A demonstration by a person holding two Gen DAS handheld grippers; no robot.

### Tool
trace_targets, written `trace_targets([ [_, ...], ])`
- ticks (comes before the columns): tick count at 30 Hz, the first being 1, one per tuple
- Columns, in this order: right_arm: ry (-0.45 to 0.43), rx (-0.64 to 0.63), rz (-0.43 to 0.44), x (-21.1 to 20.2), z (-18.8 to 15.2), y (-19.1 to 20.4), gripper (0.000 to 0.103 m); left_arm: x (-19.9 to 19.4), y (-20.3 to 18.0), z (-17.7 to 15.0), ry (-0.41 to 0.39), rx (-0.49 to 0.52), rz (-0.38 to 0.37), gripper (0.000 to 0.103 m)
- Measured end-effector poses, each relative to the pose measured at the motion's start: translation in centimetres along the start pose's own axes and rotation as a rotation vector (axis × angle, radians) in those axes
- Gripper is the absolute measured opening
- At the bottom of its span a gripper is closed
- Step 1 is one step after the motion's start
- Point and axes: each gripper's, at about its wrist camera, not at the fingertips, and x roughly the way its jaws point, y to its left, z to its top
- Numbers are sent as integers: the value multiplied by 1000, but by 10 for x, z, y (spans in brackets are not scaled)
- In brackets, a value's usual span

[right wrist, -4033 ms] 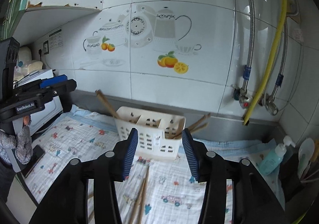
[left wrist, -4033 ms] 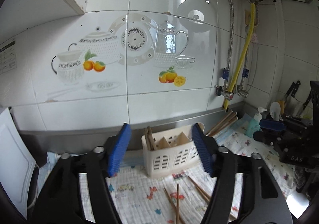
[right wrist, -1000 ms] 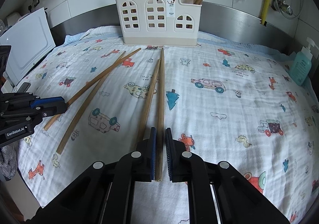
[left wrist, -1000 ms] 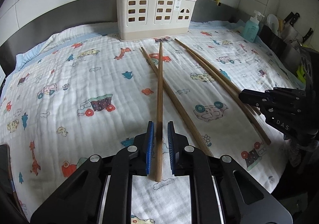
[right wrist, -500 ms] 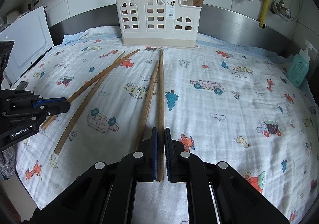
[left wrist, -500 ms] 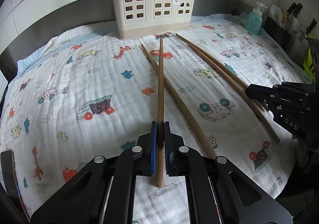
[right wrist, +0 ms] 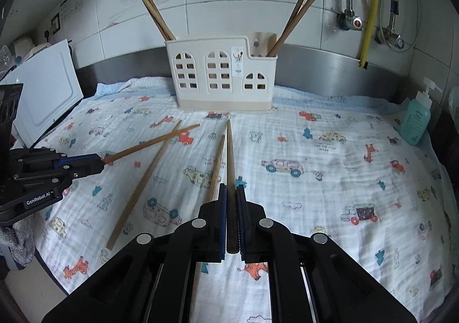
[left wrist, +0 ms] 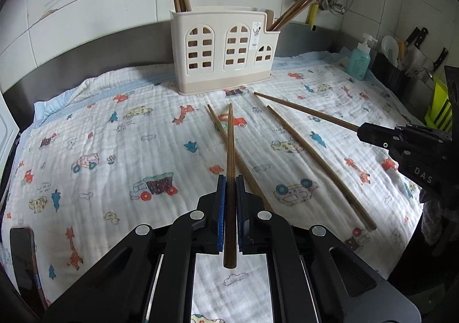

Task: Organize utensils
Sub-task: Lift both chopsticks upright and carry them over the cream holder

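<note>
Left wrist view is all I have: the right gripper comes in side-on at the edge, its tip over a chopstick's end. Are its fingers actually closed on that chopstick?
Observer: Yes. In the right wrist view, the fingers of the right gripper are shut on the chopstick, and its thick end pokes out behind them.
Operator: Does its thin tip touch the holder?
Observer: It appears not. The tip stops short of the base of the holder, and a strip of cloth shows between them.
</note>
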Motion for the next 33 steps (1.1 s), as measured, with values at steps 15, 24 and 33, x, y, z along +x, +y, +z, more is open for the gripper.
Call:
trace_targets([
  [15,-162,-76,15,-46,99,-3,6,-43,9,71,-169,1,-44,5],
  [24,-223,-100,-6,-67,139,-10,6,-59,14,101,-223,11,-48,5],
  [33,-240,-113,-2,-70,152,-11,6,-63,13,107,-233,14,-53,5],
])
